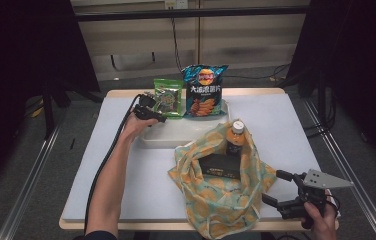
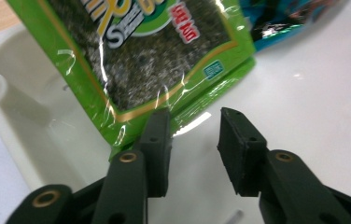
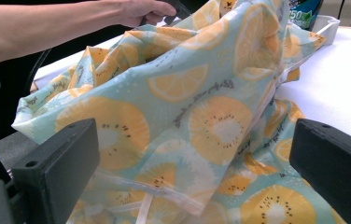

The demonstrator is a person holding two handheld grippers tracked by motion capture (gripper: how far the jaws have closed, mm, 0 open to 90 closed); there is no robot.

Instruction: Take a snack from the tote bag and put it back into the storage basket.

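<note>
Ideally, the parted left tongs [image 2: 192, 149] close squarely on the seaweed packet [image 2: 141, 56]'s lower edge — right tongs [image 3: 201, 172] (released) beside the bag [image 3: 187, 116].

My left gripper [image 2: 192, 149] stands at the green seaweed packet [image 2: 136, 60], which leans upright in the white tray [image 1: 176, 135], its lower edge touching one of my parted jaws.

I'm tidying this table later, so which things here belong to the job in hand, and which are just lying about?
In the job:
- green seaweed packet, at the left tool, jaws apart
- white tray
- fruit-print bag holding a bottle and dark box
- right tool, open beside the bag

Lying about:
- blue crisp packet
</note>
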